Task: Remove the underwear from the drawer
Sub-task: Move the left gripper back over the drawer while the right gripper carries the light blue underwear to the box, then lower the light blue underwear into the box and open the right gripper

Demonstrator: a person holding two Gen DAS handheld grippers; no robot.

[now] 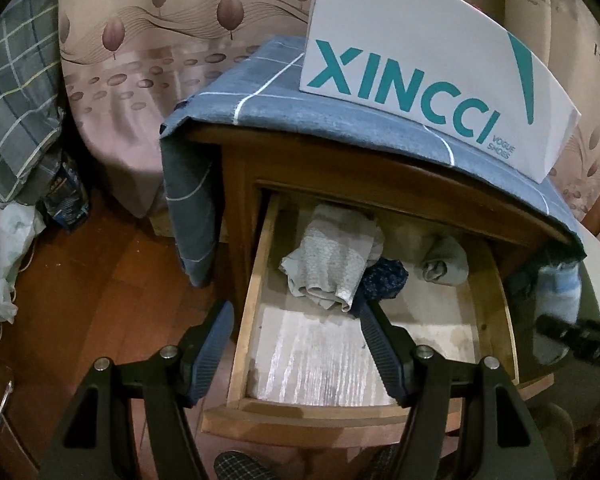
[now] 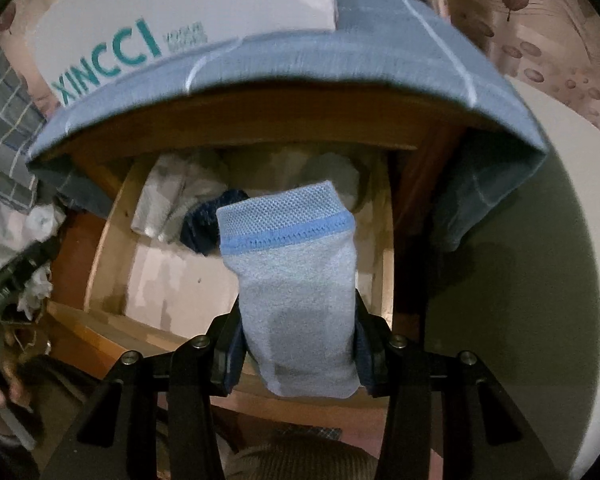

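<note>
The nightstand drawer (image 1: 255,280) stands pulled out. In it lie a grey rolled underwear (image 1: 328,264), a dark blue piece (image 1: 382,280) and a second grey roll (image 1: 446,265). My left gripper (image 1: 296,322) is open above the drawer's front left, with nothing between its fingers. My right gripper (image 2: 298,320) is shut on a light blue folded underwear (image 2: 294,276) with a mesh top band, held clear above the drawer (image 2: 100,248). The grey underwear (image 2: 160,204) and the dark blue piece (image 2: 204,224) lie below. The left wrist view shows the light blue underwear (image 1: 560,292) at the right edge.
A white XINCCI shoe box (image 1: 416,68) sits on a blue checked cloth (image 1: 260,96) that covers the nightstand and hangs down its left side. A white round surface (image 2: 540,240) is to the right. Wooden floor (image 1: 100,280) and plastic bags (image 1: 0,272) are on the left.
</note>
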